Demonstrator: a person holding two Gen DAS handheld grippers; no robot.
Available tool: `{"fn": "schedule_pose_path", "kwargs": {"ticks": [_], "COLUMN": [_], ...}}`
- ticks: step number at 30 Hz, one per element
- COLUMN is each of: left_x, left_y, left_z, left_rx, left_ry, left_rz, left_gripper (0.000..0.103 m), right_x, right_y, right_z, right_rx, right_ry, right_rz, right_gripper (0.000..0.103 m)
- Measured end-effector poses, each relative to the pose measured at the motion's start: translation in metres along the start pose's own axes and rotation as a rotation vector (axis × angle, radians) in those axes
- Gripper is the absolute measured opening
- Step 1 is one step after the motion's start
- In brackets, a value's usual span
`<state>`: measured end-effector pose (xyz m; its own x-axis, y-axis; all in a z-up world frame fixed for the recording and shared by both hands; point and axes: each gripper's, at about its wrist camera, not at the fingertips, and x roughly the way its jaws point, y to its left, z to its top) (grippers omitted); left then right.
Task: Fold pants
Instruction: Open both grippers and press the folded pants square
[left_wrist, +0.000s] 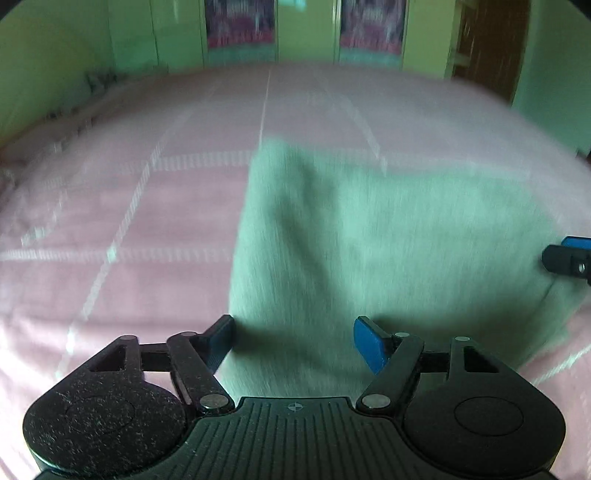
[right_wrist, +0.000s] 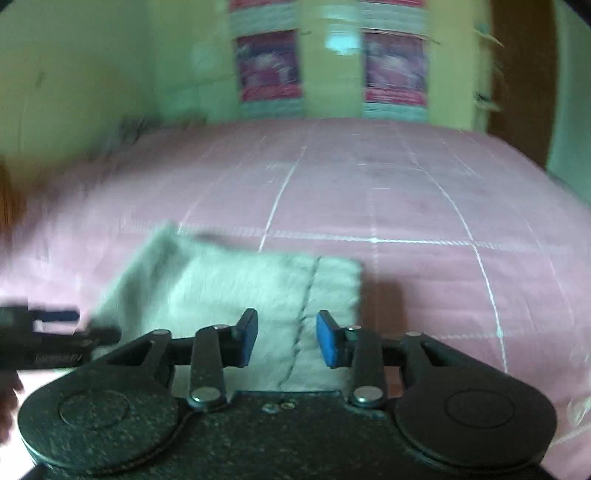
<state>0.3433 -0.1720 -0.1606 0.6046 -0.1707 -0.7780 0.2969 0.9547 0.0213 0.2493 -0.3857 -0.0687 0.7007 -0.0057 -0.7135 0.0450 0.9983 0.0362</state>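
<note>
Pants (left_wrist: 369, 236) lie on the pink checked bedspread (left_wrist: 129, 206), bunched into a rough rectangle, pale grey-green, look already folded at least once. In the right wrist view the pants (right_wrist: 229, 291) sit just ahead of me, a dark seam line running down toward the near edge.

My left gripper (left_wrist: 293, 339): jaws spread wide, nothing between them, poised over the near left edge of the cloth. My right gripper (right_wrist: 286, 339): jaws also spread, empty, straddling the seam at the near edge. Both frames are motion-blurred, so whether either pad touches fabric I can't tell.

Handling guess: soft knit or fleece, light, floppy, no stiffness at all. It'll sag and drape from any pinch point, and layers may slide apart if only the top one gets caught. Not fragile, not slippery against the blue pads.

Where to grab: the 2 near corners, 1 per claw, biting through all layers at the edge, then lift evenly so the fold stays square. Bedspread underneath is soft too, so I risk pinching it along with the pants.
</note>
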Motion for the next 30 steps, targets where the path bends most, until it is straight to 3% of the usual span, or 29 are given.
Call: {"fn": "schedule_pose_path", "kwargs": {"ticks": [4,6,11,15,20,23,27,28,30], "left_x": [0.002,0.001,-0.019,-0.037,-0.053,-0.059,-0.092,-0.101,-0.119], "left_y": [0.005,-0.001,-0.005,-0.012,-0.019,-0.022,-0.022,-0.021,-0.021], "left_z": [-0.007,-0.005,-0.001,-0.004,-0.013,-0.02,-0.026,-0.028,-0.033], "left_rx": [-0.057,-0.037,-0.048,-0.053,-0.063,-0.057,-0.074,-0.079,-0.092], "left_ry": [0.001,0.001,-0.001,-0.013,-0.004,0.017,-0.029,-0.033,-0.033], "left_rz": [-0.023,-0.006,0.028,0.011,-0.013,-0.003,-0.015,-0.021,-0.016], "left_gripper": [0.075,0.075,0.075,0.075,0.075,0.075,0.076,0.078,0.103], "right_x": [0.028,0.028,0.023,0.0,-0.021,-0.008,-0.042,-0.053,-0.076], "right_y": [0.007,0.004,0.008,0.008,0.009,0.006,-0.002,-0.003,-0.005], "right_z": [-0.034,-0.044,-0.031,-0.021,-0.026,-0.036,-0.037,-0.037,-0.04], "right_rx": [-0.078,-0.068,-0.043,0.05,0.086,0.094,0.156,0.164,0.187], "right_ry": [0.137,0.104,0.119,0.069,0.047,0.156,0.099,0.083,0.056], "right_rz": [-0.054,-0.053,-0.069,-0.039,-0.061,-0.078,-0.061,-0.056,-0.032], "right_gripper": [0.031,0.032,0.036,0.038,0.06,0.051,0.055,0.059,0.064]}}
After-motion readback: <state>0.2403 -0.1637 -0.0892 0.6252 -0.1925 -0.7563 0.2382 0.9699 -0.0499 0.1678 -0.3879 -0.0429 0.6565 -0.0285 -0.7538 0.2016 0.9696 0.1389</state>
